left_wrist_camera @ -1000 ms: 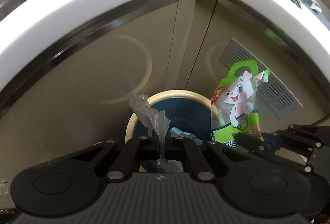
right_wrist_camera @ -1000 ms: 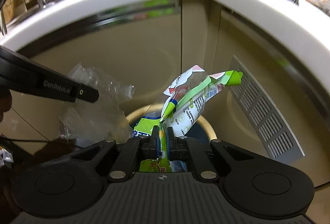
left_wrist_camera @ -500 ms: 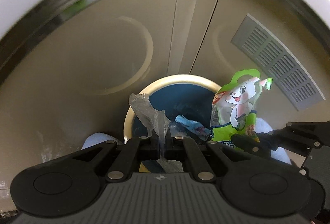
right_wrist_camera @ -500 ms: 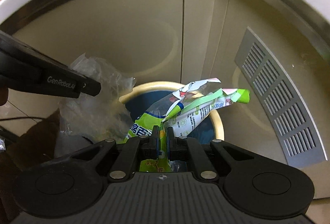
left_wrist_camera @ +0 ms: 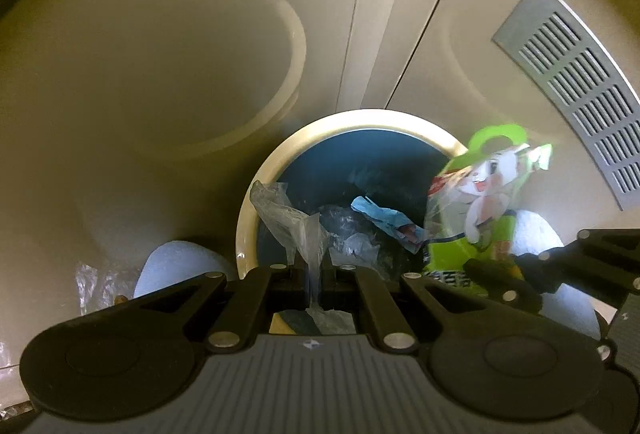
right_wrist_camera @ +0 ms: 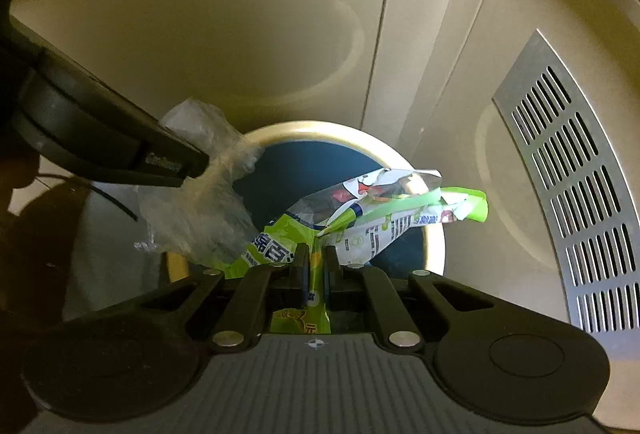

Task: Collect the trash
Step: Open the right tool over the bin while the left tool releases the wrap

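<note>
A round trash bin with a cream rim point(left_wrist_camera: 360, 116) and a dark blue inside stands on the floor against the cabinet; it also shows in the right wrist view point(right_wrist_camera: 320, 128). My left gripper point(left_wrist_camera: 314, 274) is shut on a clear plastic wrapper point(left_wrist_camera: 288, 218) and holds it over the bin's near left rim. My right gripper point(right_wrist_camera: 315, 262) is shut on a green snack bag with a cartoon animal point(right_wrist_camera: 384, 214), held over the bin's opening. The bag shows at the right in the left wrist view point(left_wrist_camera: 484, 202). Blue and clear scraps point(left_wrist_camera: 384, 222) lie inside the bin.
Beige cabinet doors point(left_wrist_camera: 200, 54) rise close behind the bin, with a grey vent grille point(right_wrist_camera: 568, 174) on the right door. The left gripper's body point(right_wrist_camera: 100, 138) crosses the left of the right wrist view. White rounded shapes point(left_wrist_camera: 176, 266) flank the bin on the floor.
Both grippers have moved down and closer to the bin, each still holding its trash. The countertop edge has left both views and the bin's opening looks larger.
</note>
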The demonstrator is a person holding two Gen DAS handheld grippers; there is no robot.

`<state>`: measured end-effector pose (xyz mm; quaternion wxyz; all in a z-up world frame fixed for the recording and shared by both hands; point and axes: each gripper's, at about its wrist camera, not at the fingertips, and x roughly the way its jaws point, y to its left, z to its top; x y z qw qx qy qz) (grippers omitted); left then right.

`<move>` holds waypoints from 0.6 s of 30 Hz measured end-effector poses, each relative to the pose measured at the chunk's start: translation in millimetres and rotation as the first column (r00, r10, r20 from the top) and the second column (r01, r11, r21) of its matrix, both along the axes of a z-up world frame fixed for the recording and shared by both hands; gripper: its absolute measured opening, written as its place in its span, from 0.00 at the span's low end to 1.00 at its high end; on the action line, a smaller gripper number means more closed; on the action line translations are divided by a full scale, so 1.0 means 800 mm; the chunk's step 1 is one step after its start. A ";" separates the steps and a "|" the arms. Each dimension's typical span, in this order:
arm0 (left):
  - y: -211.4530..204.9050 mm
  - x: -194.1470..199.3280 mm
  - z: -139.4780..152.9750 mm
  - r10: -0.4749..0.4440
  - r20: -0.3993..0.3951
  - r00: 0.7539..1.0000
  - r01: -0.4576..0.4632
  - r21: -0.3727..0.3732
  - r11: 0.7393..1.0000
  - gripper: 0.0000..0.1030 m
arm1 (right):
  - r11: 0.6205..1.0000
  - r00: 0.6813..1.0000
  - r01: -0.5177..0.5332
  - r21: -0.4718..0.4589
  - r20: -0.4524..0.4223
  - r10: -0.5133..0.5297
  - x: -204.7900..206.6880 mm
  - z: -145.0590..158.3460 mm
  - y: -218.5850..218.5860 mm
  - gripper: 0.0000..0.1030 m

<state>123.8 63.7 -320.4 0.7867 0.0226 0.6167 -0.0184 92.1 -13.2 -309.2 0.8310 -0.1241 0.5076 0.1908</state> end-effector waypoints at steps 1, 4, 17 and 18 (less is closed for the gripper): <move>0.001 0.003 -0.004 0.003 -0.006 1.000 -0.003 0.000 1.000 0.03 | 1.000 1.000 0.000 -0.012 -0.003 0.000 0.001 -0.003 0.001 0.08; 0.006 0.009 -0.018 0.010 -0.032 0.999 -0.010 0.006 1.000 0.03 | 0.998 0.999 -0.031 -0.052 0.021 0.032 0.001 -0.005 0.007 0.08; 0.012 0.016 -0.039 0.015 -0.078 0.997 -0.015 0.007 1.000 0.13 | 0.984 0.988 -0.150 -0.101 0.007 0.152 0.008 -0.020 0.033 0.38; 0.011 0.017 -0.039 0.008 -0.073 0.997 -0.008 0.005 1.000 0.27 | 0.984 0.990 -0.143 -0.103 0.007 0.144 0.009 -0.019 0.033 0.45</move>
